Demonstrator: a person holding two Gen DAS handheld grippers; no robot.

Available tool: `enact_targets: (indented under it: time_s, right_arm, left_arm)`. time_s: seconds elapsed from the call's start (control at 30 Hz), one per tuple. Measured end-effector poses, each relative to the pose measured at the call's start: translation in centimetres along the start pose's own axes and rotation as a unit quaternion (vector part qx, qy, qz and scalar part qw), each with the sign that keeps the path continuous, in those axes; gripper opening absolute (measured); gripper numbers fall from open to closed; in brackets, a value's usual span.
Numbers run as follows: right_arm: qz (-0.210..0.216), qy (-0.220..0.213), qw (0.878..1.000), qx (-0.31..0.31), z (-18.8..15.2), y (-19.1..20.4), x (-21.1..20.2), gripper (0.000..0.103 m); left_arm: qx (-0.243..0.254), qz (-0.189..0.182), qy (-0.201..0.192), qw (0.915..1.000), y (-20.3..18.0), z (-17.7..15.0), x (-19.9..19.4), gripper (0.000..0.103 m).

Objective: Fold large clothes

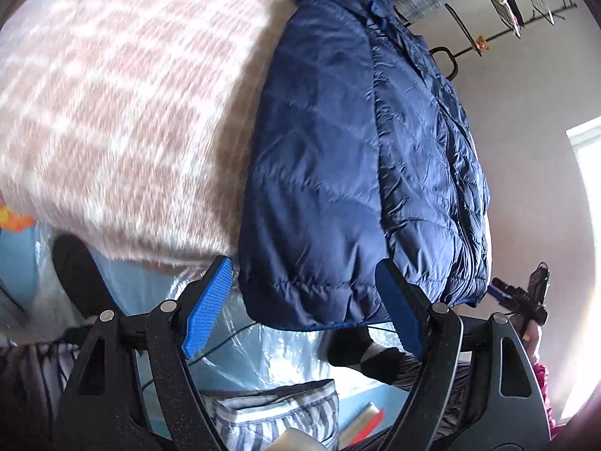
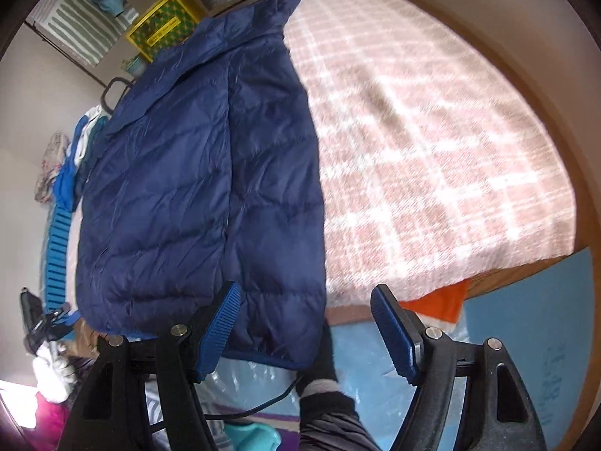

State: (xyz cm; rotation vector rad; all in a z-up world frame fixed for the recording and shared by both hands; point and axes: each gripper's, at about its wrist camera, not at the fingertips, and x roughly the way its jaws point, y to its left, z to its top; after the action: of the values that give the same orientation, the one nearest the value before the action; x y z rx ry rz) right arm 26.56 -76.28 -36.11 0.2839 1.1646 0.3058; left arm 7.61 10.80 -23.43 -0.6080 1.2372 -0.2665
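We are looking over a bed point(image 1: 112, 112) covered in a pink-and-white checked blanket point(image 2: 432, 150), which is filling the space ahead of both claws and spreading to the left of the left claw point(image 1: 304, 304) and to the right of the right claw point(image 2: 306, 327). A navy quilted jacket point(image 1: 338, 173) is lying flat on the blanket, stretching straight away from the claws along the bed's edge, with its collar at the far end and its hem hanging just over the near edge of the bed. In the left wrist view the hem is sitting just ahead of and between the two blue pads point(image 1: 208, 308), apart from both, and the left claw is standing wide open with nothing in it. In the right wrist view the jacket's hem corner is lying just ahead of the left pad point(image 2: 218, 330), the gap between the fingers is empty, and the right claw is also spread open. Below the claws we are seeing a blue floor mat point(image 2: 526, 323) with clear plastic sheeting point(image 1: 263, 345) over it, and a foot in a dark sock point(image 1: 372, 360) just beneath the hem. Further off, beyond the jacket's collar, a yellow crate point(image 2: 161, 26) is standing against the wall.
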Motion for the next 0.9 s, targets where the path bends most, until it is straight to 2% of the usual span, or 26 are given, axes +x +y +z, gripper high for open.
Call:
enact_targets:
  time_s: [0.13,0.27,0.33,0.4,0.47,0.5,0.57,0.63,0.67,0.9]
  right_arm:
    - [0.017,0.034,0.999,-0.001,-0.4,-0.2,1.6,0.075]
    - [0.021,0.051,0.998,-0.019,-0.2,0.5,3.3,0.075]
    - [0.026,0.061,0.997,-0.026,-0.1,0.8,4.1,0.075]
    - [0.039,0.065,0.997,-0.030,0.0,1.0,4.3,0.068]
    - [0.069,0.071,0.995,-0.025,0.1,1.2,4.4,0.040]
    - [0.084,0.073,0.994,-0.022,0.1,1.4,4.3,0.035]
    - [0.093,0.065,0.993,-0.029,0.0,1.9,3.7,0.014]
    - [0.100,0.047,0.993,-0.039,0.1,2.5,2.6,0.008]
    - [0.103,0.040,0.993,-0.040,0.1,2.5,2.2,0.006]
    - [0.137,-0.028,0.989,-0.045,0.5,4.2,-2.1,0.004]
  left_arm:
    - [-0.020,-0.013,0.010,0.9997,1.2,-0.2,1.5,0.081]
    - [-0.033,-0.047,0.019,0.9982,1.5,-0.2,3.0,0.081]
    - [-0.030,-0.052,0.025,0.9979,1.2,-0.3,3.3,0.080]
    - [-0.021,-0.051,0.026,0.9981,0.8,-0.5,3.2,0.069]
    - [-0.020,-0.053,0.024,0.9981,0.3,-0.6,2.7,0.050]
    - [-0.022,-0.049,0.024,0.9983,0.3,-0.7,2.4,0.048]
    - [-0.028,-0.050,0.024,0.9981,0.3,-0.7,2.2,0.029]
    - [-0.035,-0.063,0.018,0.9972,0.4,-0.8,1.3,0.016]
    - [-0.035,-0.068,0.013,0.9969,0.2,-0.7,0.8,0.013]
    - [0.012,-0.086,-0.029,0.9958,-3.4,0.6,-3.3,0.009]
